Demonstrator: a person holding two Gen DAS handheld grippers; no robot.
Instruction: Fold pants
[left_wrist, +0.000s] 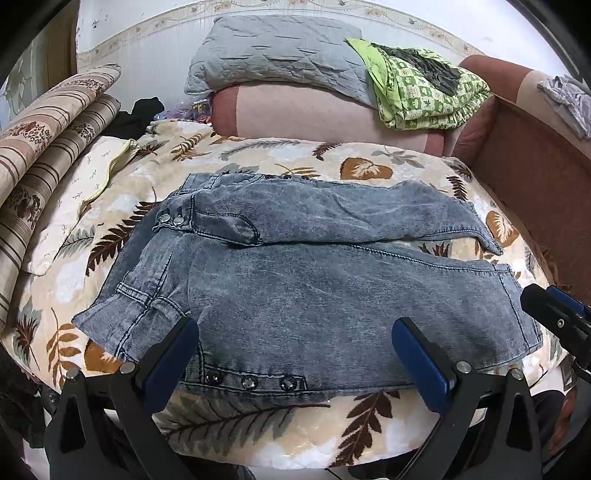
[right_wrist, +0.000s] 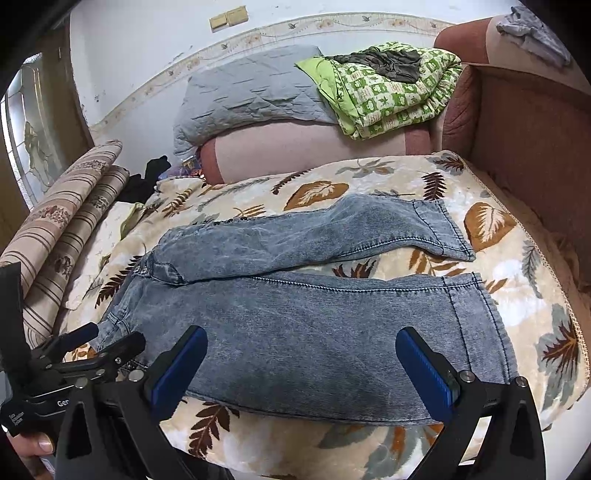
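Note:
Grey-blue acid-wash denim pants (left_wrist: 314, 280) lie flat on a leaf-print blanket (left_wrist: 295, 155), waist to the left, legs running right, slightly apart at the hems. They also show in the right wrist view (right_wrist: 314, 332). My left gripper (left_wrist: 295, 347) is open, its blue-padded fingers (left_wrist: 170, 358) just above the near edge by the waist and the studded seam. My right gripper (right_wrist: 301, 354) is open and empty over the near leg's lower edge. The left gripper shows at the right wrist view's left edge (right_wrist: 99, 347); the right gripper shows at the left wrist view's right edge (left_wrist: 557, 314).
A striped folded quilt (left_wrist: 48, 147) lies at the left. A grey pillow (left_wrist: 273, 55) and a green patterned quilt (left_wrist: 424, 88) sit on a pink bolster at the back. A brown sofa arm (left_wrist: 535, 166) borders the right side. A black garment (left_wrist: 136, 114) lies back left.

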